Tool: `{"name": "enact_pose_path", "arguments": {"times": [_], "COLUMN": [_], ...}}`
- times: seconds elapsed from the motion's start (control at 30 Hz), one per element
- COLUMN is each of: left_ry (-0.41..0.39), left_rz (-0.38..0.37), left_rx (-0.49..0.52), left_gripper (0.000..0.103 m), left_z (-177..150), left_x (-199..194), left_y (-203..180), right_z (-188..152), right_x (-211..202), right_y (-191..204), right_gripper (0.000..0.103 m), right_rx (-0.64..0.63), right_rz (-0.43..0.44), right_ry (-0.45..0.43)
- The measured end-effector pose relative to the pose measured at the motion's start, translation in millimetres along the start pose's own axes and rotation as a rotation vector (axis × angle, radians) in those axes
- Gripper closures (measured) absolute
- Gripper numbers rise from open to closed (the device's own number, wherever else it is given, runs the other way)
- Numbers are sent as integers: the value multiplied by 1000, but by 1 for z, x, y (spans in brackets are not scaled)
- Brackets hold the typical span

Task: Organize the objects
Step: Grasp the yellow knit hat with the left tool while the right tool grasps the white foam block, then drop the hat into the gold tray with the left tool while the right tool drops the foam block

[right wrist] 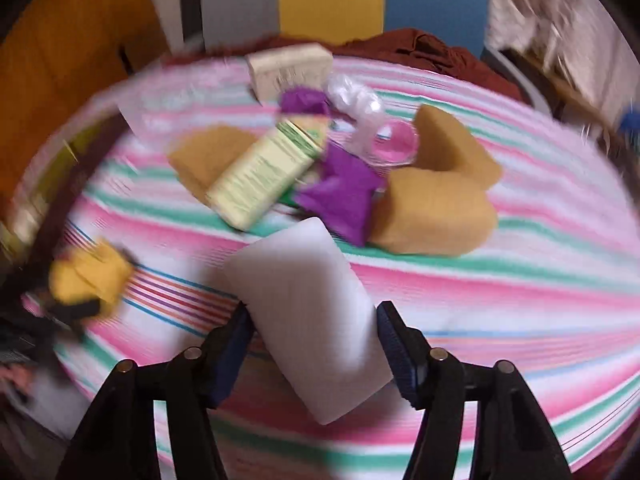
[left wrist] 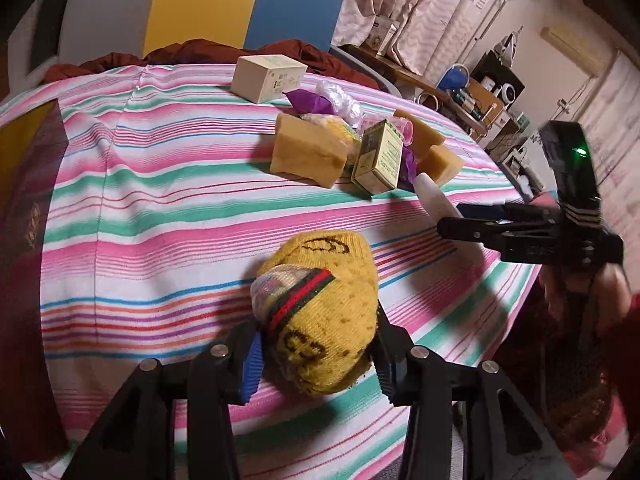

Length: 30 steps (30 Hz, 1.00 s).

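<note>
The left hand-held gripper (left wrist: 316, 356) is clamped on a yellow knit hat (left wrist: 324, 312), holding it just over the near edge of the striped cloth (left wrist: 160, 208). The right hand-held gripper (right wrist: 316, 344) has a white foam block (right wrist: 312, 320) pinched between its blue pads (right wrist: 394, 344), near the pile. That pile sits mid-cloth: tan sponges (left wrist: 308, 152), a green-printed box (left wrist: 380, 158), purple wrap (right wrist: 340, 196). A beige box (left wrist: 268, 76) sits further back. The right wrist view is blurry.
</note>
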<state>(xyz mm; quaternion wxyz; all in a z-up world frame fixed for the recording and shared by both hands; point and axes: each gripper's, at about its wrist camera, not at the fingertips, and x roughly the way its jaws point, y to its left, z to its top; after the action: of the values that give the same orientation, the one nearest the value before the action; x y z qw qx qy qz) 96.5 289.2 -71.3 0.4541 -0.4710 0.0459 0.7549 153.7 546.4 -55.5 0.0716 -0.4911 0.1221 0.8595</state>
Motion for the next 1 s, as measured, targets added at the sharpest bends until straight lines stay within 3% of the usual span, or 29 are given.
{"name": "enact_pose_path", "arguments": {"times": [0.07,0.23,0.3,0.4,0.57,0.73,0.87,1.0], "left_ry": [3,-8,-35,-83,-189,-249,-246,-181], "left_rz": [-23,-59,-66,-64,-11,103,197,279], "left_rx": [-15,-54,-63,-83,-133,-199,-260,-297], "left_gripper": [58,58,58,58,58,58,58,58], "left_z": [-2,-15,-20,-24,-25,-20,-20,-26], "left_x": [-4,-26,-41,-69,-119,-152,-163,-160], "left_y": [2,12,16,26,56,104,145,175], "right_z": [-8,-33,-35,-38,-29,-9,2,12], "right_x": [-10,-17,-16,-21,-20,-22,-26,-16], "right_y": [10,50,64,92,141,192,230,251], "right_gripper": [41,40,40,40,40,40,40,39], "right_rx": [75,305,379,406,376,282,218,220], "right_rz": [82,434,523,575,644,674,669,692], "right_ry": [-55,-207,-255,-298,-275,-262,-269,-243]}}
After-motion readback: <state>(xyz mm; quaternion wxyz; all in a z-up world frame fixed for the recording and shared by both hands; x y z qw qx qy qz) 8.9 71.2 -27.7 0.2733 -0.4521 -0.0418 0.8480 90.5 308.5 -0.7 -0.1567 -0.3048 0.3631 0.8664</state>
